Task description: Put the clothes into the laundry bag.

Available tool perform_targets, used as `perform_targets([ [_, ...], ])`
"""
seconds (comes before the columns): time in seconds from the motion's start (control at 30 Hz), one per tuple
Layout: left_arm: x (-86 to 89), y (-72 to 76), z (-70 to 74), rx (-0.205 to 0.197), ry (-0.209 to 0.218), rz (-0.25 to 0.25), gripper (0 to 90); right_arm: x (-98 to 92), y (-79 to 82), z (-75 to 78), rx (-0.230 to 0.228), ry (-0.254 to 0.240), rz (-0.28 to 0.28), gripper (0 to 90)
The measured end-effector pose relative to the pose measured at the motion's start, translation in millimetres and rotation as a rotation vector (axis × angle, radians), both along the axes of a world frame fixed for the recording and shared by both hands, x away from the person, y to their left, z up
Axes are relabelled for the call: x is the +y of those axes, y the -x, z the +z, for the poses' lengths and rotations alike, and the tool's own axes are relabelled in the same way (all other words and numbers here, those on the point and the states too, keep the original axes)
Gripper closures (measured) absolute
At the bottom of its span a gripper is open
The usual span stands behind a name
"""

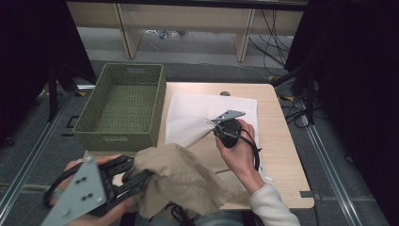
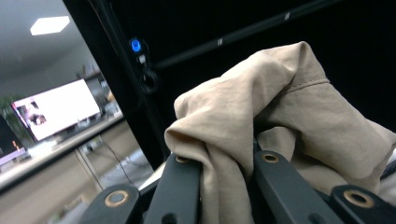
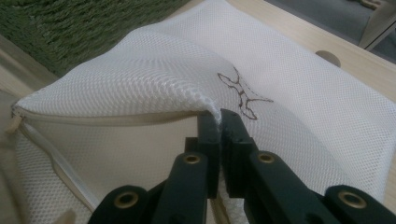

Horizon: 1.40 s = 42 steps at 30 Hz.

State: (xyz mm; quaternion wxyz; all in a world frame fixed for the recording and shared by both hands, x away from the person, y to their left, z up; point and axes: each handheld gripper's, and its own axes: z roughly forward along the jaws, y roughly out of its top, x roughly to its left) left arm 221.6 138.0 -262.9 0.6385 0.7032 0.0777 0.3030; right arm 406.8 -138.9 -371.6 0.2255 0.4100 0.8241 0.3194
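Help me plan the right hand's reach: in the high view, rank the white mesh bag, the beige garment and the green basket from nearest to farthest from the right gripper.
1. White mesh bag: its edge is pinched in the right gripper.
2. Beige garment: below and left, held by the left gripper.
3. Green basket: farthest, at the table's left side.
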Motion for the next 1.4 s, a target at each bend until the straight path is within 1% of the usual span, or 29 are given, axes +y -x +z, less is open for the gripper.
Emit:
perform_targets([
  [0.07,-5.7,-12.9,-12.0,0.039,-0.019,0.009,83.6,-0.3,0.7,0.9,0.010,-0.006,-0.007,88.4],
  [0.1,-8.1,-18.7,-17.7,0.049,-0.027,0.017,83.6,-1.3,0.2,1.1,0.004,-0.001,0.007,88.4],
  [0.13,-10.0,-23.7,-22.4,0.050,-0.045,0.032,83.6,-1.3,0.6,0.9,0.005,-0.011,-0.003,88.3],
  [0.17,-11.6,-28.2,-26.4,0.053,-0.064,0.045,83.6,-2.5,-0.6,1.5,-0.004,-0.008,0.009,88.3],
  [0.2,-12.6,-32.4,-29.7,0.058,-0.075,0.053,83.6,-2.2,1.3,2.8,0.016,-0.025,-0.013,88.4],
  [0.23,-13.1,-35.9,-32.5,0.058,-0.081,0.071,83.6,-3.2,0.7,3.4,0.008,-0.028,-0.005,88.3],
  [0.3,-14.9,-41.4,-37.7,0.036,-0.105,0.114,83.6,-4.9,0.9,4.8,0.001,-0.028,-0.006,88.4],
  [0.33,-16.8,-44.2,-41.0,0.041,-0.110,0.123,83.6,-6.0,-0.2,5.1,-0.012,-0.016,0.013,88.4],
  [0.4,-18.3,-45.8,-43.1,0.039,-0.116,0.129,83.6,-4.8,0.9,5.8,0.000,-0.025,0.006,88.4],
  [0.43,-22.9,-48.8,-49.4,0.023,-0.144,0.154,83.6,-3.2,2.4,6.1,0.000,-0.030,-0.002,88.4],
  [0.47,-24.4,-49.6,-51.5,0.016,-0.156,0.166,83.6,-4.4,0.8,6.3,-0.029,-0.011,0.023,88.4],
  [0.5,-26.4,-50.5,-54.6,0.008,-0.171,0.181,83.5,-3.7,2.2,6.5,-0.033,-0.012,0.010,88.4],
  [0.53,-29.0,-52.1,-58.8,0.007,-0.187,0.192,83.6,-3.2,3.5,7.7,-0.011,-0.031,-0.001,88.4],
  [0.6,-33.6,-54.7,-65.7,0.020,-0.207,0.196,83.5,-3.0,4.2,8.2,-0.018,-0.037,-0.002,88.4],
  [0.63,-36.7,-56.4,-69.9,0.021,-0.224,0.200,83.5,-2.2,4.8,8.8,-0.010,-0.041,-0.009,88.4],
  [0.67,-41.0,-58.7,-75.5,0.029,-0.239,0.199,83.5,-1.9,4.3,8.3,-0.019,-0.036,0.000,88.4],
  [0.77,-50.0,-64.5,-87.2,0.055,-0.266,0.191,83.5,-0.5,4.8,7.0,-0.018,-0.029,0.004,88.4],
  [0.8,-54.6,-67.9,-92.9,0.060,-0.288,0.189,83.5,-0.2,4.6,6.8,-0.026,-0.028,0.006,88.4],
  [0.87,-59.5,-72.1,-99.2,0.069,-0.311,0.188,83.5,1.2,5.7,6.9,-0.020,-0.038,-0.003,88.4],
  [0.93,-64.2,-76.4,-106.0,0.090,-0.321,0.190,83.5,1.5,6.5,7.3,-0.014,-0.036,0.001,88.4],
  [0.97,-66.9,-80.2,-109.8,0.092,-0.339,0.190,83.4,0.9,5.7,7.2,-0.031,-0.026,0.019,88.4],
  [1.0,-66.9,-80.2,-109.8,0.092,-0.339,0.190,83.4,0.9,5.7,7.2,-0.031,-0.026,0.019,88.4],
  [1.03,-69.7,-83.5,-113.8,0.110,-0.344,0.194,83.4,1.8,6.6,7.6,-0.028,-0.028,0.013,88.4],
  [1.07,-74.0,-88.7,-119.1,0.131,-0.353,0.193,83.4,3.2,6.8,7.9,-0.044,-0.026,0.024,88.4],
  [1.17,-81.1,-97.7,-126.5,0.154,-0.371,0.195,83.2,5.7,8.5,8.7,-0.043,-0.030,0.026,88.4],
  [1.2,-84.5,-100.9,-129.5,0.163,-0.373,0.195,83.2,5.6,8.6,8.5,-0.053,-0.022,0.039,88.4],
  [1.23,-86.5,-102.7,-130.9,0.168,-0.378,0.193,83.2,5.8,8.9,8.5,-0.060,-0.018,0.037,88.4],
  [1.37,-97.3,-112.1,-137.6,0.179,-0.402,0.195,83.1,7.1,10.9,9.8,-0.054,-0.019,0.044,88.5],
  [1.4,-100.4,-115.3,-140.0,0.191,-0.409,0.196,83.0,7.8,11.8,10.2,-0.046,-0.025,0.042,88.5],
])
